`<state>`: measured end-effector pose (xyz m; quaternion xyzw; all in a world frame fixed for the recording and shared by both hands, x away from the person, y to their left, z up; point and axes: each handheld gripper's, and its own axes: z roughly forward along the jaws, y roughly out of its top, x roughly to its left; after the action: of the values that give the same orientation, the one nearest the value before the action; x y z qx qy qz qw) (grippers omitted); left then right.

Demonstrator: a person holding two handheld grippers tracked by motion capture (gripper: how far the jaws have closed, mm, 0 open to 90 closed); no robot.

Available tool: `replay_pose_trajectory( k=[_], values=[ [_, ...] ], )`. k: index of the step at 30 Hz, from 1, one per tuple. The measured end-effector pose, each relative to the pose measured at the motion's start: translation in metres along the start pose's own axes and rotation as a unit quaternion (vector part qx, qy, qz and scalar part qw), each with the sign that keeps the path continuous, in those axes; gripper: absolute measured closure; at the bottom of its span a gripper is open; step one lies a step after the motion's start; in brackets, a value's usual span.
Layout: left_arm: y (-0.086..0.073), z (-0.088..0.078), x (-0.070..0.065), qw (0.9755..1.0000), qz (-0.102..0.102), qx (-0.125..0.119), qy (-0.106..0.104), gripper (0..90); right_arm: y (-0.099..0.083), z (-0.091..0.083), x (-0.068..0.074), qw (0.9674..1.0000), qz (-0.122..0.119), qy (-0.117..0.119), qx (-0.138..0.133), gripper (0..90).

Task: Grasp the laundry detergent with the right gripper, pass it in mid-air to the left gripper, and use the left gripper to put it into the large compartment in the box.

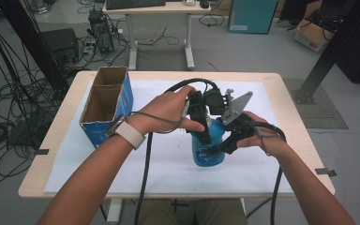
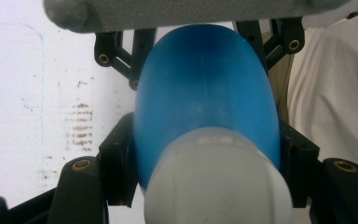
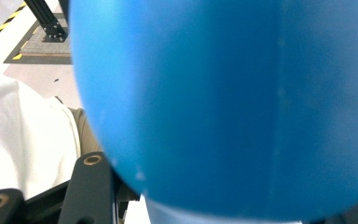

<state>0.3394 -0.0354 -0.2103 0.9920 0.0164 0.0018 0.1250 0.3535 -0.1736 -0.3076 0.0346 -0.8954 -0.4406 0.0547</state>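
Your left gripper [image 1: 205, 133] and right gripper [image 1: 218, 149] both clamp the blue bottle [image 1: 209, 151], standing mid-table on the white sheet [image 1: 168, 154]. Smooth translucent plastic, rounded shoulders, white cap [image 2: 216, 179]. Its label is blurred, and your hands hide the top from above.

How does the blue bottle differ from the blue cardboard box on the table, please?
The blue bottle is rounded, glossy plastic with a white cap, while the cardboard box is squared, open-topped and brown inside. The bottle is clamped between both tools near the table's middle; the box stands untouched at the left. Both are blue outside.
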Motion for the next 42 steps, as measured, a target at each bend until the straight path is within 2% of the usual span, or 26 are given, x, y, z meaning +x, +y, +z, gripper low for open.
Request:
replay_pose_trajectory(
  k=[5, 17, 20, 21, 24, 32, 33, 34, 35, 36, 37, 38, 39, 40, 42],
  values=[
    [0.000, -0.001, -0.001, 1.0000, 0.002, -0.001, 0.004, 37.3, 0.001, -0.001, 0.000, 1.0000, -0.002, -0.002, -0.001, 42.7],
    [0.000, -0.001, -0.001, 1.0000, -0.001, -0.004, -0.001, 37.4, 0.001, -0.001, 0.001, 1.0000, -0.003, -0.002, -0.002, 42.7],
    [0.002, 0.000, -0.002, 1.0000, 0.001, 0.004, -0.001, 37.4, 0.001, 0.000, 0.001, 1.0000, -0.003, -0.003, 0.000, 42.7],
    [0.003, 0.000, -0.002, 0.9999, 0.003, 0.006, 0.009, 37.4, 0.000, 0.000, 0.000, 1.0000, -0.008, -0.004, 0.000, 42.7],
    [0.004, -0.001, -0.001, 1.0000, 0.001, 0.005, -0.001, 37.5, 0.000, -0.001, 0.001, 1.0000, -0.002, -0.003, -0.001, 42.7],
    [0.006, 0.004, 0.000, 0.9999, 0.000, 0.013, -0.001, 37.5, -0.008, 0.003, 0.001, 0.9998, -0.003, -0.002, -0.021, 40.0],
    [0.006, 0.004, 0.000, 0.9999, -0.001, 0.013, 0.000, 37.5, -0.012, 0.004, 0.001, 0.9999, 0.009, -0.005, -0.014, 33.8],
    [0.005, 0.005, 0.000, 0.9999, -0.002, 0.015, 0.001, 37.5, -0.012, 0.004, 0.001, 0.9999, 0.009, -0.005, -0.014, 33.8],
    [0.004, 0.004, 0.001, 0.9998, -0.004, 0.017, 0.002, 37.5, -0.016, 0.004, 0.000, 0.9989, 0.046, 0.001, -0.007, 23.8],
    [0.003, 0.004, 0.001, 0.9999, -0.005, 0.013, 0.002, 37.5, -0.019, 0.004, 0.000, 0.9985, 0.054, 0.003, -0.006, 18.3],
    [0.002, 0.004, 0.002, 0.9998, -0.007, 0.015, 0.009, 37.5, -0.022, 0.003, -0.001, 0.9984, 0.056, 0.004, 0.000, 17.7],
    [0.001, 0.003, 0.003, 0.9998, -0.010, 0.015, 0.007, 37.5, -0.026, 0.001, 0.000, 0.9982, 0.060, 0.007, 0.000, 14.8],
    [-0.001, 0.002, 0.004, 0.9997, -0.015, 0.018, 0.012, 37.5, -0.032, -0.002, 0.000, 0.9969, 0.079, -0.004, 0.004, 6.8],
    [-0.001, 0.002, 0.004, 0.9997, -0.015, 0.018, 0.012, 37.4, -0.032, -0.002, 0.000, 0.9969, 0.079, -0.004, 0.004, 6.8],
    [-0.003, 0.000, 0.005, 0.9996, -0.017, 0.019, 0.013, 37.5, -0.043, -0.012, -0.001, 0.9941, 0.101, -0.029, 0.029, 5.2]
  ],
)
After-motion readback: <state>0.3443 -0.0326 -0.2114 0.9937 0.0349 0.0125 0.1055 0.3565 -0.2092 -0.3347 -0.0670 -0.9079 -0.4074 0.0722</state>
